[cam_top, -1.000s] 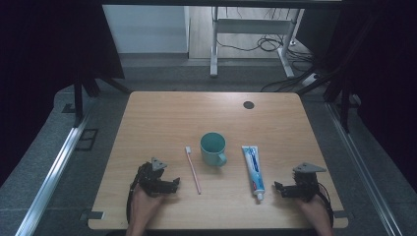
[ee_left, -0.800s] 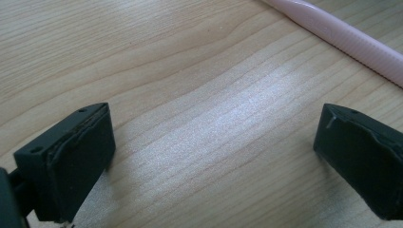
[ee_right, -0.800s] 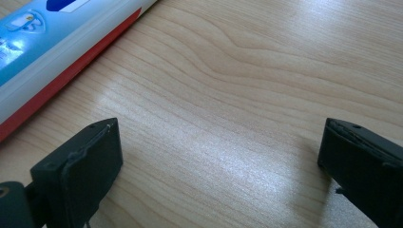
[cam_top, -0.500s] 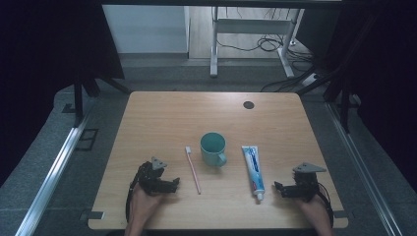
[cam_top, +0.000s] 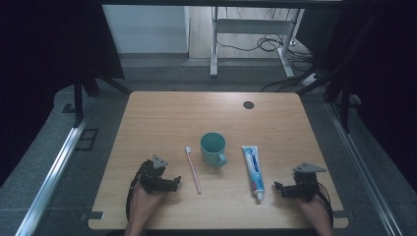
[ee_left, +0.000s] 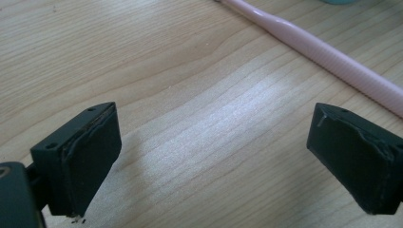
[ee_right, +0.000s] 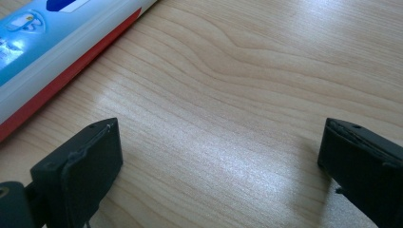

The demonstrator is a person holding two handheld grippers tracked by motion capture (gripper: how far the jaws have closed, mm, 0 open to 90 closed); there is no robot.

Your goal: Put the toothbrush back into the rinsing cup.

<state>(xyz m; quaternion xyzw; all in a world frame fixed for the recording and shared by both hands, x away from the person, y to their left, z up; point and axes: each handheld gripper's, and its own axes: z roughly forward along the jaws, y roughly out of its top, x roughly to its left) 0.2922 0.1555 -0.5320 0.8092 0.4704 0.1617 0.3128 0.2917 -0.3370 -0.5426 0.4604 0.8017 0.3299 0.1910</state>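
Fingers of both grippers stand wide apart and hold nothing. My left gripper rests on the worktop just beside the pink toothbrush, which lies flat with its head pointing away from me. My right gripper rests near the cap end of the toothpaste tube, also lying flat. A teal mug stands upright between the two items.

Compared with the high views taken a moment earlier, nothing on the worktop has shifted and neither gripper has moved noticeably. I judge that no grasp has begun.

The left gripper view shows the toothbrush handle crossing beyond the right-hand finger, outside the gap. The right gripper view shows the tube's red edge likewise outside its gap. The high view cannot resolve either offset.
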